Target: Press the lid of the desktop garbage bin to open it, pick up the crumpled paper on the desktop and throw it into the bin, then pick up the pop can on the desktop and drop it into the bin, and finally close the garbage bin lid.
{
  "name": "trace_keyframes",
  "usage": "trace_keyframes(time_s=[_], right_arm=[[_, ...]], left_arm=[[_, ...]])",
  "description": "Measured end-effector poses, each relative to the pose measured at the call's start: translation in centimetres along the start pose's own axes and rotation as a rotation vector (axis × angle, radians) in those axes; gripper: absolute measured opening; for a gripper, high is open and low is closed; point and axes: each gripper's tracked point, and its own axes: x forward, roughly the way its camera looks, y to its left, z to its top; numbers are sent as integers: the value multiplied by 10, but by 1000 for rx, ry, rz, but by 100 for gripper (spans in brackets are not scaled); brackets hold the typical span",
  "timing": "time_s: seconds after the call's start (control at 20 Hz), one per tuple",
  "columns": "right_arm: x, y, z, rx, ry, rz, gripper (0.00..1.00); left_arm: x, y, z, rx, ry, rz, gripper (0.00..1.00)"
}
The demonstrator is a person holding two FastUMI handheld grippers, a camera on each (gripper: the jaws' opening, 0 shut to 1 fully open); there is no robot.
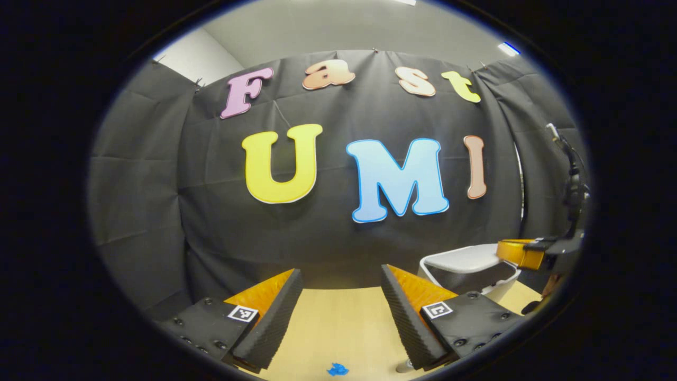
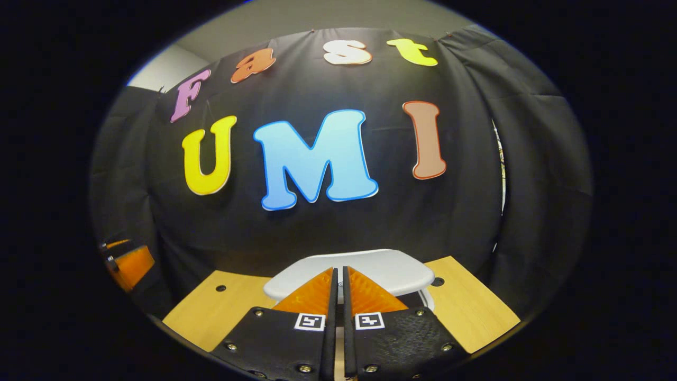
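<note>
The white desktop bin (image 1: 500, 290) stands at the right of the wooden table, and its lid (image 1: 459, 257) sits tilted above the rim with a dark gap under it. My right gripper (image 2: 339, 269) is shut with nothing between its fingers, its tips right at the near part of the bin lid (image 2: 391, 272). From the left gripper view, the right gripper (image 1: 521, 253) reaches over the bin from the right. My left gripper (image 1: 341, 271) hangs open above the bare tabletop, left of the bin, holding nothing.
The wooden table (image 1: 338, 323) ends at the black cloth wall behind. A small blue scrap (image 1: 337, 369) lies near the front. A greyish round thing (image 1: 404, 365) peeks from under one finger, too little to identify. Two holes (image 2: 220, 288) mark the tabletop beside the bin.
</note>
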Motion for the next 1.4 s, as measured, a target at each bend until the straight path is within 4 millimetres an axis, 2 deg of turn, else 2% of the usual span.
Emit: trace_keyframes(time_s=[0.4, 0.55, 1.15, 1.3, 1.35, 1.4], right_arm=[[-10, -6, 18, 45, -61, -21, 6], [-12, -7, 13, 27, -48, -35, 6], [-25, 10, 25, -37, -99, -6, 6], [-26, 9, 25, -37, -96, -9, 19], [-25, 8, 24, -36, -96, -14, 17], [-26, 8, 25, -35, -98, -15, 25]], left_arm=[[-2, -4, 9, 17, -27, -9, 99], [-2, -4, 10, 15, -30, -11, 99], [-2, -4, 7, 0, -32, -8, 99], [-1, -3, 4, -19, -24, -6, 99], [-1, -2, 4, -22, -20, -1, 99], [-1, -3, 3, -24, -20, 1, 99]])
